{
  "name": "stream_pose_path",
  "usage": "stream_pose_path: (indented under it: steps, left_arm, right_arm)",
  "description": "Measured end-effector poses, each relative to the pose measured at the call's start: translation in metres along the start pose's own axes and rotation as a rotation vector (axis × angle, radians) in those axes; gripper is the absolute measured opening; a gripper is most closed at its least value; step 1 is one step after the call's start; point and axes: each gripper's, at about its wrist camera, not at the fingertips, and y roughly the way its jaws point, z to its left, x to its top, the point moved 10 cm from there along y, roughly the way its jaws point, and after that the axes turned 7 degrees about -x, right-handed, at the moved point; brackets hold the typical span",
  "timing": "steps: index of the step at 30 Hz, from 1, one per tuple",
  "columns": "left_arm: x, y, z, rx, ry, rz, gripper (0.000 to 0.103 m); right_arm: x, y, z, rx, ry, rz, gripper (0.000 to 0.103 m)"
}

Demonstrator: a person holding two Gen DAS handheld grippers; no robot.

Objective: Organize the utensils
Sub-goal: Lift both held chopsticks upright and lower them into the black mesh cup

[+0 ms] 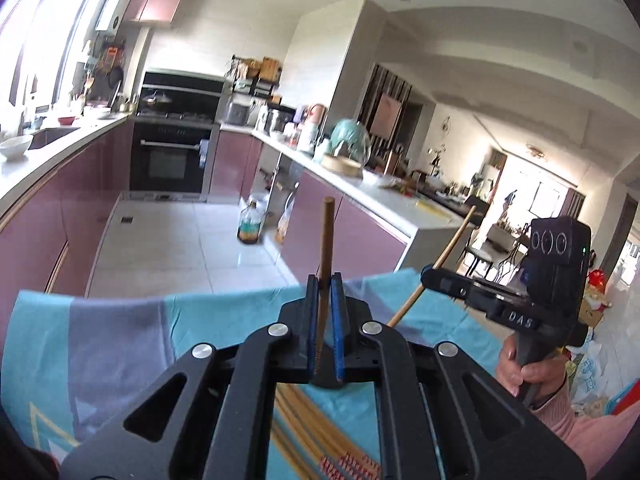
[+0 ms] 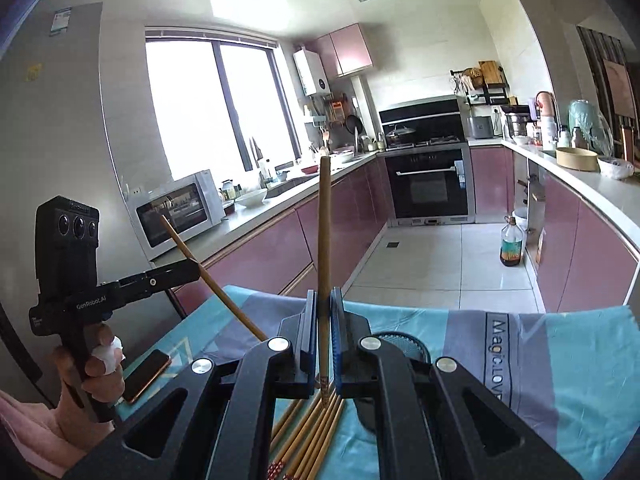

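My left gripper is shut on a wooden chopstick that stands upright above the teal cloth. My right gripper is shut on another chopstick, also upright. Each gripper shows in the other's view: the right one with its slanted chopstick, the left one with its chopstick. Several more chopsticks lie on the cloth under the grippers, also seen in the left wrist view. A dark mesh holder stands just right of my right gripper.
A phone lies on the cloth at the left. The table's far edge faces a kitchen floor with an oil bottle. Pink cabinets, an oven and a microwave line the walls.
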Motion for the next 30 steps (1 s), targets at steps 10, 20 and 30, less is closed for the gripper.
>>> stream_pose_path:
  steps: [10, 20, 30]
  left_arm:
    - [0.066, 0.052, -0.041, -0.039, 0.030, -0.027, 0.007]
    - [0.071, 0.102, -0.051, -0.053, 0.026, 0.030, 0.007]
    - [0.023, 0.158, -0.019, -0.037, 0.005, 0.223, 0.006]
  right_arm:
    - [0.038, 0.005, -0.024, -0.065, -0.039, -0.048, 0.005]
    - [0.002, 0.044, -0.053, -0.102, -0.011, 0.059, 0.005]
    - [-0.031, 0.072, -0.054, -0.081, 0.017, 0.214, 0.005]
